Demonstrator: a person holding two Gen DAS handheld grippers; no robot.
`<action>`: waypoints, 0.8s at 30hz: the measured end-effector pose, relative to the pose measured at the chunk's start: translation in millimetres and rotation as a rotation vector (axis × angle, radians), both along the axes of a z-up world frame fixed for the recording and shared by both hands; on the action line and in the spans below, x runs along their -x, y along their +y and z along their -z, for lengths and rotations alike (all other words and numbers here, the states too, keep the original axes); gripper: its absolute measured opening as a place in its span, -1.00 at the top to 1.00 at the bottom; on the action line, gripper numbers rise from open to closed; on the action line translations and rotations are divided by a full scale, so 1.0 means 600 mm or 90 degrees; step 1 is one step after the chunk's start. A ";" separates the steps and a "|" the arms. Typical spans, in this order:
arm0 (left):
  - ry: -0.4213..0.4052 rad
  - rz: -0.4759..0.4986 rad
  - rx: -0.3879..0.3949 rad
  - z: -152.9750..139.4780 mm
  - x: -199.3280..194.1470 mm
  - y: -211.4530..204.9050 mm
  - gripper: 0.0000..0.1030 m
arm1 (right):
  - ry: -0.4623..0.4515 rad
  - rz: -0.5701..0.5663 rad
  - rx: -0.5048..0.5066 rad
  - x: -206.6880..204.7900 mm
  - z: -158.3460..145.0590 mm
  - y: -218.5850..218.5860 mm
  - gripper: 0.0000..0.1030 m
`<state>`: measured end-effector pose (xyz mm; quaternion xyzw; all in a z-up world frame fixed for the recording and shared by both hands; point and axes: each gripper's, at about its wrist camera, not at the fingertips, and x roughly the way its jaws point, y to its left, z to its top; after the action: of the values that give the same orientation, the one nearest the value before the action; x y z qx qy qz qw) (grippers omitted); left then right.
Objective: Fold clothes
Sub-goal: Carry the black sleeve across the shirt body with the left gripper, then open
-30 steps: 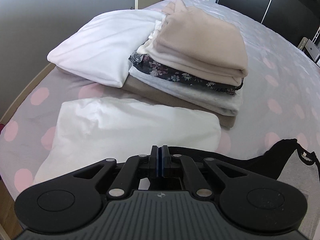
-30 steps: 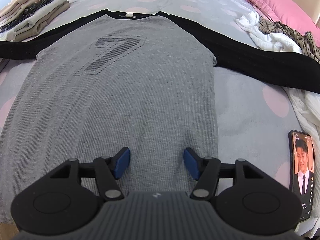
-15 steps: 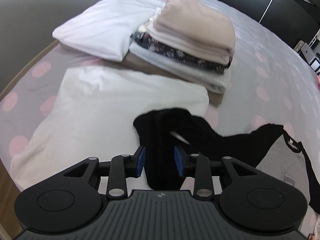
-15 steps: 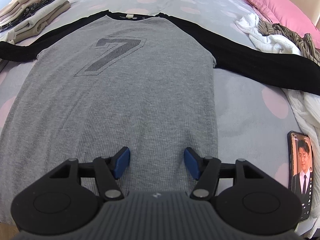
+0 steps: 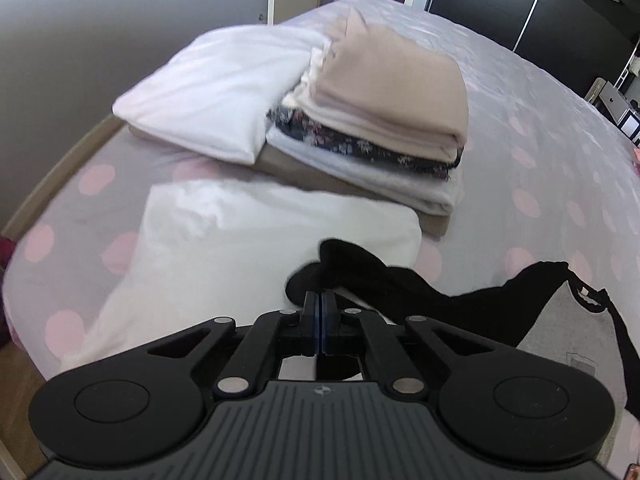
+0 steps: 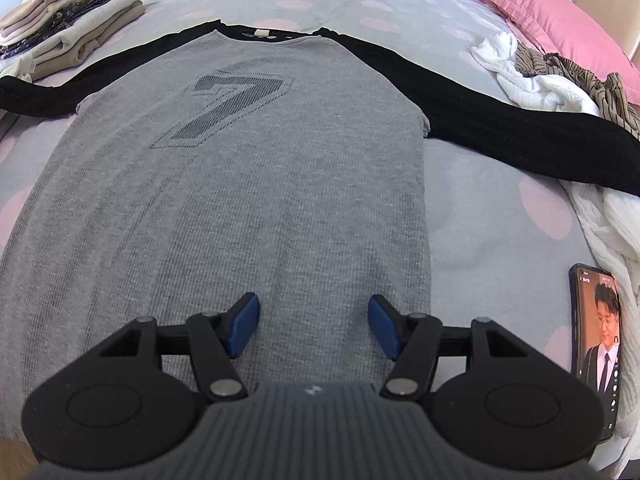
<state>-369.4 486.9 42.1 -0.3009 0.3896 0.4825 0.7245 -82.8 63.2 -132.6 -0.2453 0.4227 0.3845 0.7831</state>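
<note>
A grey raglan shirt (image 6: 248,184) with black sleeves and a dark "7" lies flat, front up, on the dotted bed. Its left black sleeve (image 5: 360,276) is bunched up in the left wrist view, resting on a white pillow. My left gripper (image 5: 320,320) is shut on the sleeve's end; the pinched cloth is hidden behind the jaws. My right gripper (image 6: 312,324) is open and empty, hovering over the shirt's lower hem. The right sleeve (image 6: 520,128) lies stretched out flat.
A stack of folded clothes (image 5: 384,120) sits at the bed's far left, also in the right wrist view (image 6: 68,40). Two white pillows (image 5: 224,88) lie beside it. A phone (image 6: 596,344) lies right of the shirt. Crumpled clothes (image 6: 552,80) and a pink pillow (image 6: 552,20) lie at the right.
My left gripper was shut, opened around the black sleeve half a second ago, and has now closed on it. The right gripper has stayed still and open.
</note>
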 end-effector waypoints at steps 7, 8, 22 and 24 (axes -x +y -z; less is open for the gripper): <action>0.151 0.051 -0.129 -0.069 -0.011 0.011 1.00 | 0.001 0.004 -0.001 -0.002 0.001 0.002 -0.24; 0.164 0.058 -0.142 -0.074 -0.012 0.010 1.00 | 0.002 0.005 -0.001 -0.002 0.002 0.002 -0.24; 0.243 0.073 -0.159 -0.005 0.004 0.056 1.00 | -0.010 -0.002 0.000 0.000 0.004 0.004 -0.25; 0.250 0.058 -0.138 0.010 -0.001 0.078 1.00 | -0.013 -0.003 0.000 0.000 0.004 0.004 -0.25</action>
<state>-368.8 533.6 36.1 -0.1038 0.4825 0.5375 0.6838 -82.9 65.9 -135.1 -0.2505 0.4139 0.3838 0.7865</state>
